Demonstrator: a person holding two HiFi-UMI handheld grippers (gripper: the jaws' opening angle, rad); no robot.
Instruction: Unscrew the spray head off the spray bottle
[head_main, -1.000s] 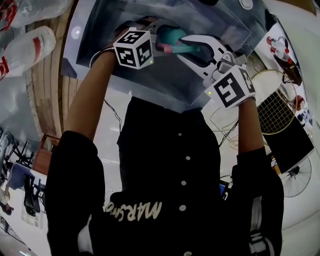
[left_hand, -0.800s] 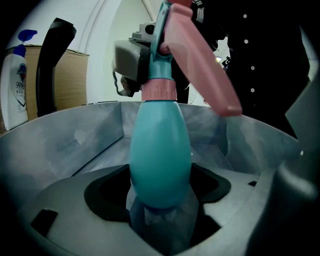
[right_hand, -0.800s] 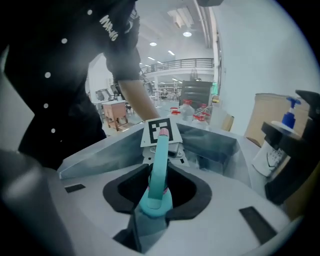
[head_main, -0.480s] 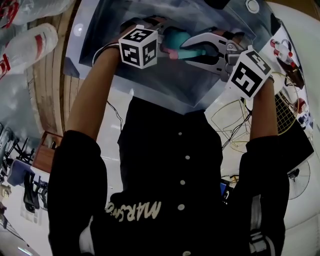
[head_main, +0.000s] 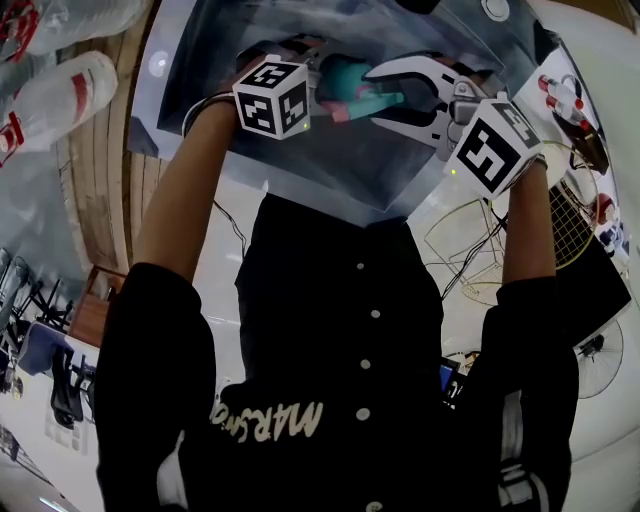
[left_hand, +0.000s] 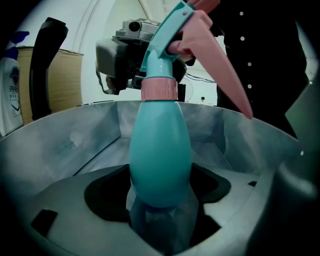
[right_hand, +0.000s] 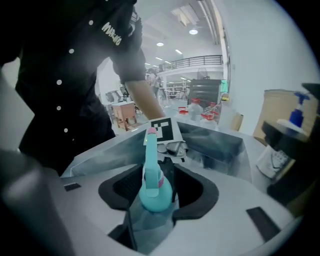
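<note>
Since one second ago, the right gripper (right_hand: 156, 192) has rolled at the wrist, and its marker cube (head_main: 490, 145) now sits further toward 2 o'clock in the head view. Its jaws have just been opening. They stand released on both sides of the spray head (left_hand: 177, 30) and do not press on it.

The spray bottle (left_hand: 160, 155) is at 12 o'clock in the head view, held up between the two grippers. Its pink collar (left_hand: 159, 91) is still seated on the neck, so we judge the head is not yet off. The left gripper (left_hand: 160, 212) has its jaws clenched on the round lower body of the bottle, with the pink trigger (left_hand: 225, 75) pointing to 4 o'clock.

The risk we see is in the next grasp. If the right jaws close on the trigger or the nozzle instead of the collar, the turn may squeeze the trigger or loosen nothing. The smooth body could also slip round in the left jaws.
</note>
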